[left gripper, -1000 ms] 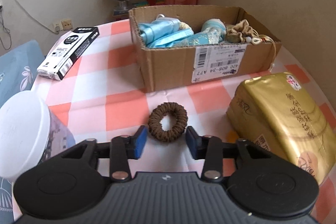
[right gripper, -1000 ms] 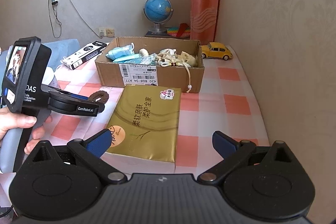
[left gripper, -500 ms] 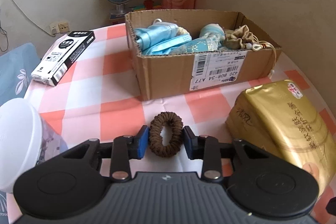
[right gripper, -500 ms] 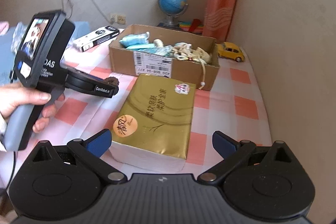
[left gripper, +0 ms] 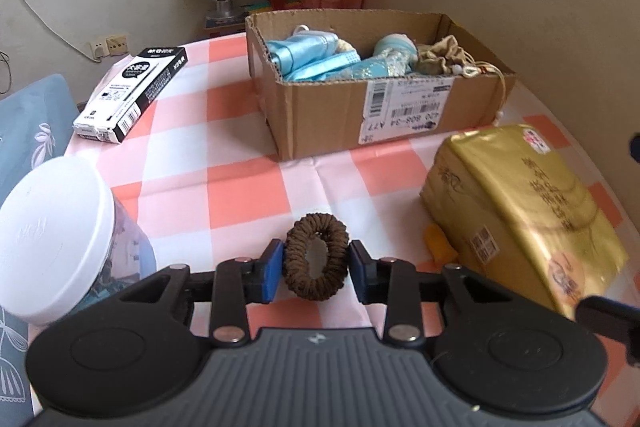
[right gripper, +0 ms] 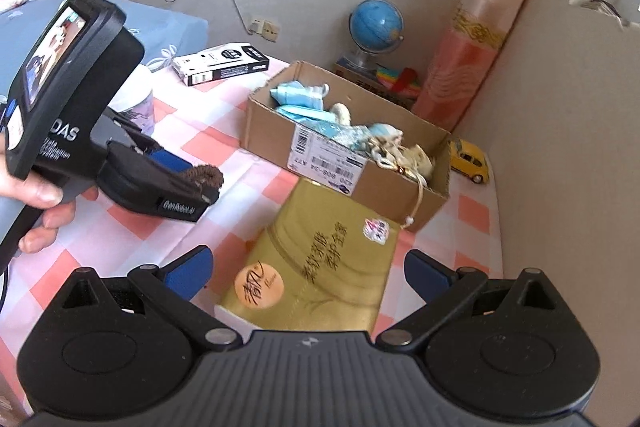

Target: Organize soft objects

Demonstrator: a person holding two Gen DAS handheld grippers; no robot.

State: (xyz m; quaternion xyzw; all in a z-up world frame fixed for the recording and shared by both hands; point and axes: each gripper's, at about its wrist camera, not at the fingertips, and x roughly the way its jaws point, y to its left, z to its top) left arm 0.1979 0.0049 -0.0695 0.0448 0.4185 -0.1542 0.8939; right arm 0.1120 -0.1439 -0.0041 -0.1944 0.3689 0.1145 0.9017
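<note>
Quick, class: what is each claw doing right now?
Left claw: closed on the brown scrunchie.
Right claw: open, holding nothing, above the gold pack.

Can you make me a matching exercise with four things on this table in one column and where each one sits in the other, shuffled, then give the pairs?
Things:
1. brown scrunchie
2. light blue cloth
3. gold pack
4. yellow toy car

Places:
A. by the wall, beyond the cardboard box
B. inside the cardboard box
C. between the jaws of the left gripper
D. lying in front of the open right gripper

Pairs: 1-C, 2-B, 3-D, 4-A
</note>
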